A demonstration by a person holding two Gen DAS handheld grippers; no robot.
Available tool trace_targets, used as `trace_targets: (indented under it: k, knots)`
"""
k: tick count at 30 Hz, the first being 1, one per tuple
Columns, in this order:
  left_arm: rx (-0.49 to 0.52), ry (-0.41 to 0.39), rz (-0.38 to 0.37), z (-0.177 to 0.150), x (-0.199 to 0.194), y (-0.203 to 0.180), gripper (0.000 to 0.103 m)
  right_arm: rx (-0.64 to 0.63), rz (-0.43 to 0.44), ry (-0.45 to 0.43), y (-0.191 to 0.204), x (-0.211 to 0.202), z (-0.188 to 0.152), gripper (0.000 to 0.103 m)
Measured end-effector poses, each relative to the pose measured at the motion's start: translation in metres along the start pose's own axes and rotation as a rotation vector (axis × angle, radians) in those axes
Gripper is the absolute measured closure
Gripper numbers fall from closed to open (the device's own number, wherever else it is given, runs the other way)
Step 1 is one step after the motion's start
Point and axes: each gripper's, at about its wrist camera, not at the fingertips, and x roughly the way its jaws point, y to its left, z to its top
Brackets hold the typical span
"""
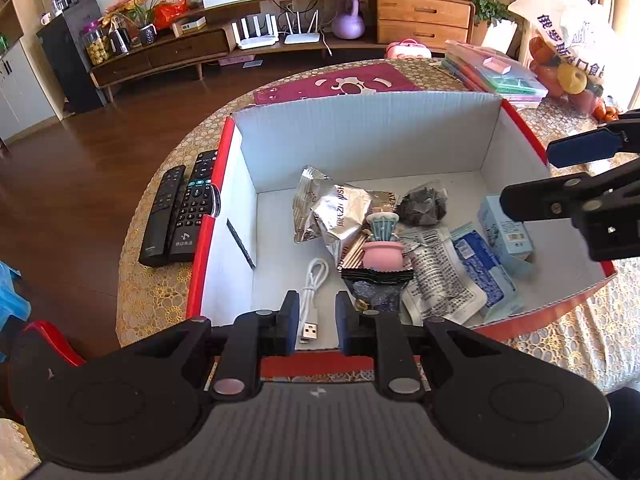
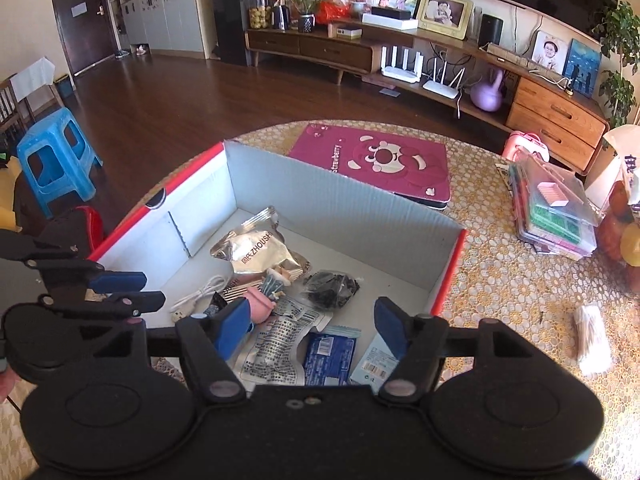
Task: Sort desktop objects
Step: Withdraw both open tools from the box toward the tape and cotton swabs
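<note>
Left wrist view: we see a corrugated box [image 1: 360, 136], white inside with red outer walls, just ahead of the left claw [image 1: 317, 322]. In it lie a crinkled foil bag [image 1: 340, 212], a coiled white USB cable [image 1: 314, 284] (its metal plug sits between our fingertips, untouched), a small pink pot [image 1: 382, 254] with a ribbed teal top, a dark crumpled packet [image 1: 426, 204], flat printed sachets [image 1: 438, 276] and a pale blue carton [image 1: 506, 228]. Left of the box, two black remotes [image 1: 176, 216] lie side by side on the gold lace tablecloth [image 1: 148, 292].

Our left claw hovers over the near wall, its jaws narrowly parted and empty. Our right claw [image 2: 312, 326] is spread wide over the sachets, gripping nothing, tilted down into the box. Beyond the box lies a maroon bear-print board [image 2: 376, 160]; to the right, a stack of clear plastic cases [image 2: 552, 208]. Farther off are a dark wood floor [image 2: 160, 112] and a blue stool [image 2: 56, 156].
</note>
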Motion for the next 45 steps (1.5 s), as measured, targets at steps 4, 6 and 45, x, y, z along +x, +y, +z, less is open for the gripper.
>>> trace_targets:
  k: [4, 6, 45]
  knots:
    - [0.005, -0.022, 0.005, -0.003, -0.009, -0.004, 0.085, 0.021, 0.010, -0.025, -0.007, -0.020, -0.006, 0.034]
    - [-0.002, -0.028, -0.002, -0.003, -0.014, -0.005, 0.085, 0.024, 0.016, -0.034, -0.009, -0.028, -0.009, 0.034]
    - [-0.033, -0.174, -0.147, -0.025, -0.092, -0.069, 0.029, 0.175, 0.051, -0.220, -0.065, -0.139, -0.109, 0.004]
